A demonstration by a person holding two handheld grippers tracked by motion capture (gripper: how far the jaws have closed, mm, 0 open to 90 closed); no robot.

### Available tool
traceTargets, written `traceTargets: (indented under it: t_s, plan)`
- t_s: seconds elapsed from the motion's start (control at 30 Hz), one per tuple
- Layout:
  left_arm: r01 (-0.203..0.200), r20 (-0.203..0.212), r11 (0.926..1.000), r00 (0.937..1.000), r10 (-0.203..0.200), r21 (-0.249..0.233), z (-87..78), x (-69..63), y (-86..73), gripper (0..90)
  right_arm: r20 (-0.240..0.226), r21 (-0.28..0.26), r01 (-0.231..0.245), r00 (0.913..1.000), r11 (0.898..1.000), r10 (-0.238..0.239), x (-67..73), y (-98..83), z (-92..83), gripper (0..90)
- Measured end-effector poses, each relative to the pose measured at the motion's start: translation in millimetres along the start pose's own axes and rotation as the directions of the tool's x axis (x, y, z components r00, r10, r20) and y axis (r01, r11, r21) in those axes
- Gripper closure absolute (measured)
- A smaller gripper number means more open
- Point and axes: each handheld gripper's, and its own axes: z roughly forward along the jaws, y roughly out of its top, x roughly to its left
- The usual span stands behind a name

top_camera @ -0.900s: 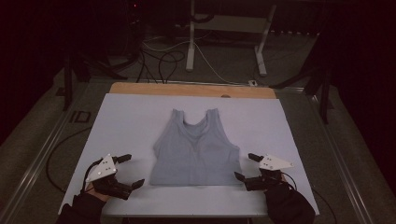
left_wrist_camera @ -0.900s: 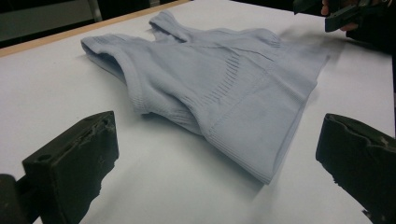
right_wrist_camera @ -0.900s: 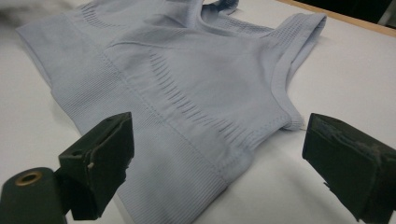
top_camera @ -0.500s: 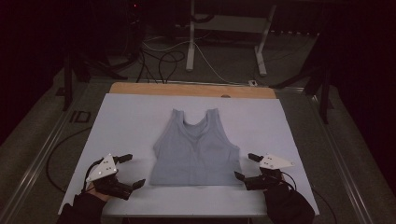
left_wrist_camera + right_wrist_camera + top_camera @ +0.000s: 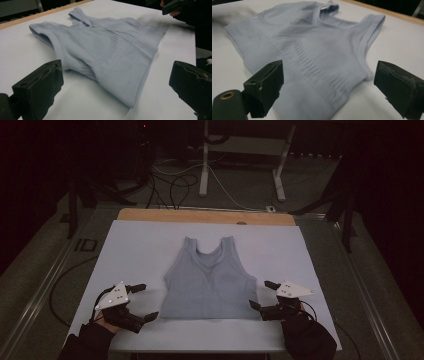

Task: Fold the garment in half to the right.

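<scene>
a pale blue tank top [image 5: 209, 279] lies flat in the middle of the white table [image 5: 140, 245], neckline toward the top of the high view, hem toward the bottom. the left gripper [image 5: 142, 302] sits at the lower left of the frame, just beside the hem's left corner, jaws spread wide and holding nothing. the right gripper [image 5: 263, 294] sits at the lower right beside the other corner, likewise released.

Black sleeves; black two-jaw left claw [image 5: 142, 302], right claw [image 5: 263, 295]; grey three-cornered top plates.
</scene>
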Motion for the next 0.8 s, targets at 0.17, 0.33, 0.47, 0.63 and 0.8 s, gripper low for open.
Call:
traceTargets:
  t_s: [0.17,0.33,0.47,0.63,0.8]
  plan:
    - [-0.013,0.004,0.9999,0.9999,0.013,-0.002,-4.8,0.2,13.0,0.3,-0.009,-0.013,0.019,0.9998,1.0,-0.019,-2.0,14.2,-0.5,9.3]
    - [-0.026,0.012,0.9996,0.9996,0.026,-0.013,-9.8,0.5,25.3,0.3,-0.018,-0.042,0.029,0.9994,0.999,-0.029,-8.8,31.5,0.1,9.3]
    - [-0.039,0.007,0.9992,0.9992,0.039,-0.008,-11.3,0.0,31.5,0.3,-0.007,-0.052,0.047,0.9988,0.998,-0.048,-12.7,47.2,2.4,9.3]
    - [-0.043,-0.016,0.999,0.9989,0.043,0.008,-9.6,-2.0,32.9,0.3,-0.024,-0.062,0.058,0.9979,0.996,-0.06,-17.3,63.5,9.3,9.3]
    - [-0.037,-0.03,0.9991,0.9988,0.038,0.021,-7.3,-3.3,35.0,0.3,-0.033,-0.055,0.068,0.997,0.996,-0.07,-21.3,75.8,18.9,9.3]
